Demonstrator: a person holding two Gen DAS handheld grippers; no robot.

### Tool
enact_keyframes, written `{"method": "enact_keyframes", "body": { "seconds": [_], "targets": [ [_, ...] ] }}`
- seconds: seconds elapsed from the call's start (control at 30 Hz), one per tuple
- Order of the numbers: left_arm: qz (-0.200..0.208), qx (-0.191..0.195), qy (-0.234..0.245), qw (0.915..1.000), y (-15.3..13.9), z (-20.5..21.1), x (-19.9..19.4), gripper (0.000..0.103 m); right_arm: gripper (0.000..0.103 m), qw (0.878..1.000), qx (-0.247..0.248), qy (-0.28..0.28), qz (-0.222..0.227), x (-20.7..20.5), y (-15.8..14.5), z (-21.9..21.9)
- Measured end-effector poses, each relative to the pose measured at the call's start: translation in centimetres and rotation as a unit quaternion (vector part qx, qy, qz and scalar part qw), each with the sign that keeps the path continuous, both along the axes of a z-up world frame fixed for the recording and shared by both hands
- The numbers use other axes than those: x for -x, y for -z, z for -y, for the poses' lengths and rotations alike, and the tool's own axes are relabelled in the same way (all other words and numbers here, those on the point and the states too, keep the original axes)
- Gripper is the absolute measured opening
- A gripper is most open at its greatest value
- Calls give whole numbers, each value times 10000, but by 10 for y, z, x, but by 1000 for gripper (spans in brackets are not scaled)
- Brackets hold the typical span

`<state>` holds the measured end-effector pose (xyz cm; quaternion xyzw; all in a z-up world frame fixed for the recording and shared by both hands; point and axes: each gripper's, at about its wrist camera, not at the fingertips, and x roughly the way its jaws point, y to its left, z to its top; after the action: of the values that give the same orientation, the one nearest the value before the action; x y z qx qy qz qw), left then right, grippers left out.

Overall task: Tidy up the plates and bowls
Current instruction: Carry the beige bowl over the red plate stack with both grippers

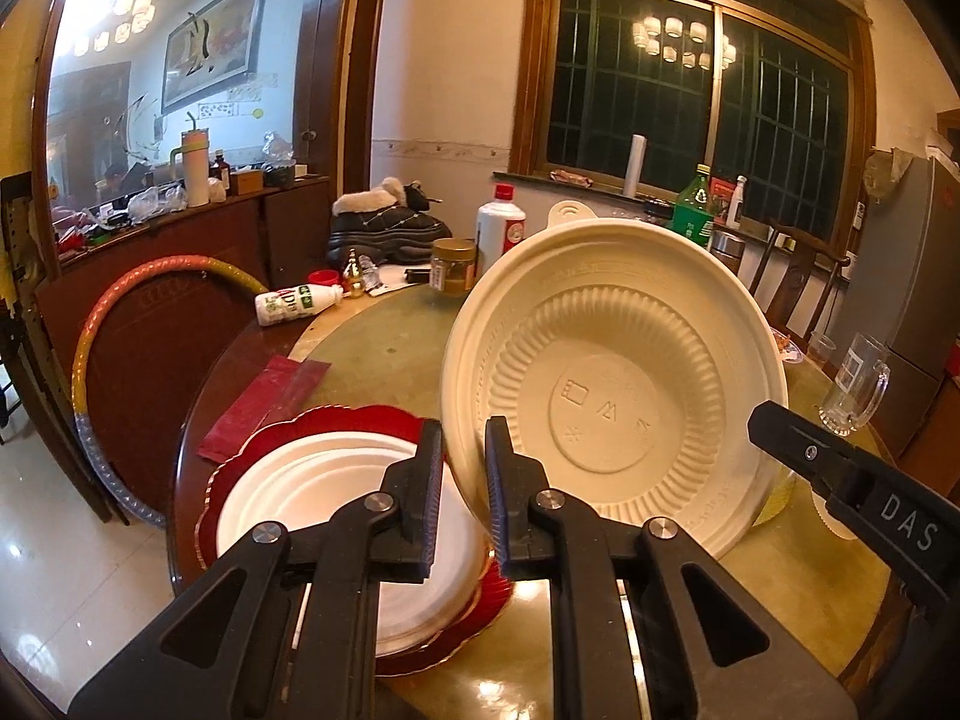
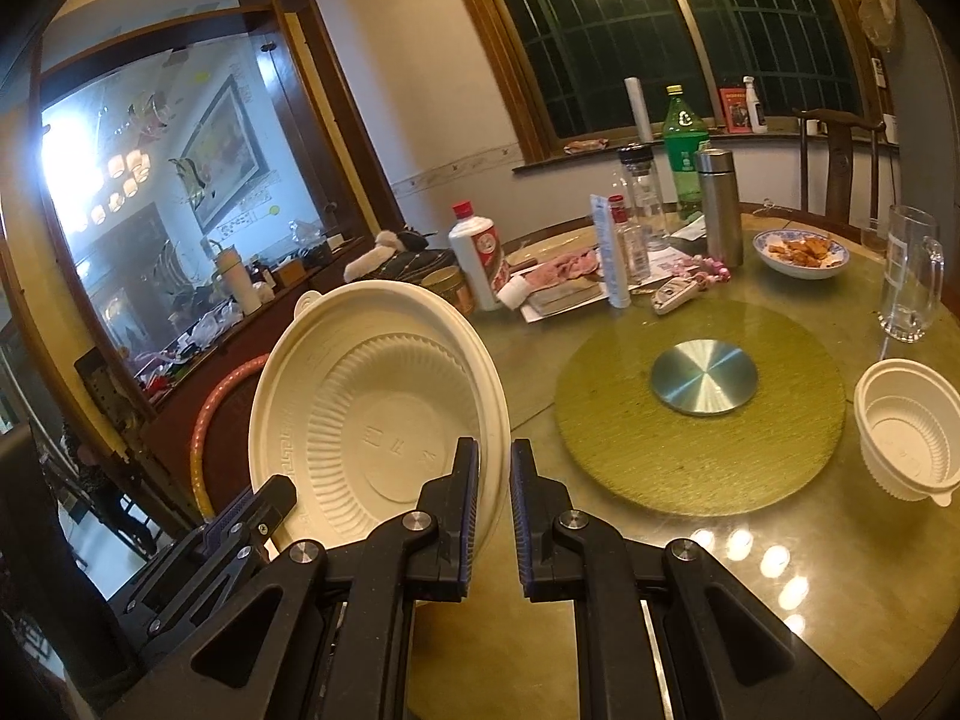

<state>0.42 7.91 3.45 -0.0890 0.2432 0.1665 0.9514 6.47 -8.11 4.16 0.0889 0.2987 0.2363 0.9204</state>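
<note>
Home dining room, round table [image 2: 690, 540], sideboard mirror [image 1: 150, 90]

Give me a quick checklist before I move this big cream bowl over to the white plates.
1. Left tongs clamped on the rim of the large cream ribbed plastic bowl: ok.
2. Right tongs on the opposite rim: ok.
3. Bowl lifted off the round glass-topped table, tilted on edge: ok.
4. Stack of white round plates on the red scalloped charger free to receive it: ok.
5. Small white ribbed plastic bowl out of the way at the right: ok.
6. Grip firmness on the thin rim: cannot tell.
</note>
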Motion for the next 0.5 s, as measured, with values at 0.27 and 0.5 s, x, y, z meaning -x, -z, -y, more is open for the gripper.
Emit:
{"method": "enact_keyframes", "body": {
  "seconds": [0.27, 0.5],
  "targets": [
    [-118, 105, -153, 9998, 4, -23, 12, 13, 10, 9997, 50, -239, -28, 7, 0, -26],
    [-197, 183, -278, 9993, 7, -40, 22, 13, 10, 9990, 52, -444, -64, 14, 3, -45]
  ]
}}
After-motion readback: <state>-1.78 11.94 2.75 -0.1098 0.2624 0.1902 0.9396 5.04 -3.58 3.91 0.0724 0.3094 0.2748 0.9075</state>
